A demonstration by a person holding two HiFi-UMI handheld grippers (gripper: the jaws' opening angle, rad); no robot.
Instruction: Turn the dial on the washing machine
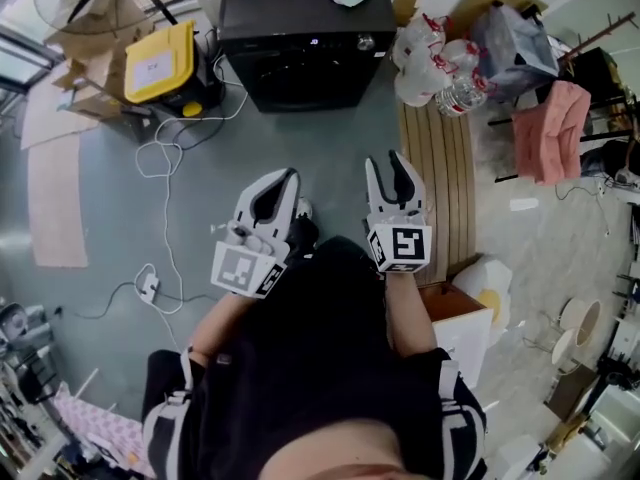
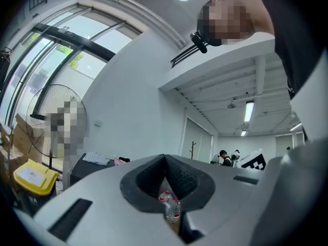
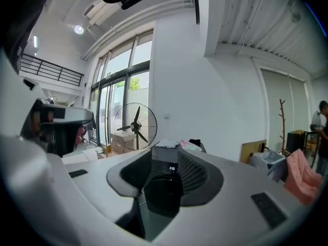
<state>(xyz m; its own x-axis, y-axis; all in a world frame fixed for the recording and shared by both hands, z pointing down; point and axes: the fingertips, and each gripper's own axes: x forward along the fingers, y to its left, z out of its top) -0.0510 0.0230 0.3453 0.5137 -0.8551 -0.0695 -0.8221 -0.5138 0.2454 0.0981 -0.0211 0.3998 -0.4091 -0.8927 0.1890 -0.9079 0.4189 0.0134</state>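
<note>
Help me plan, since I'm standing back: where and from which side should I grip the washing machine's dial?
I'd grip the dial by its round rim, jaws either side, coming front-on to the washing machine. It is a round knob at the panel's right end, facing you; the right gripper, open and empty, is on that side.

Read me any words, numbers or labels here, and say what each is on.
On the washing machine display: lit digits, too blurred to read.
On the yellow box, a white label: too small to read.
On the water bottles, red labels: unreadable.
</note>
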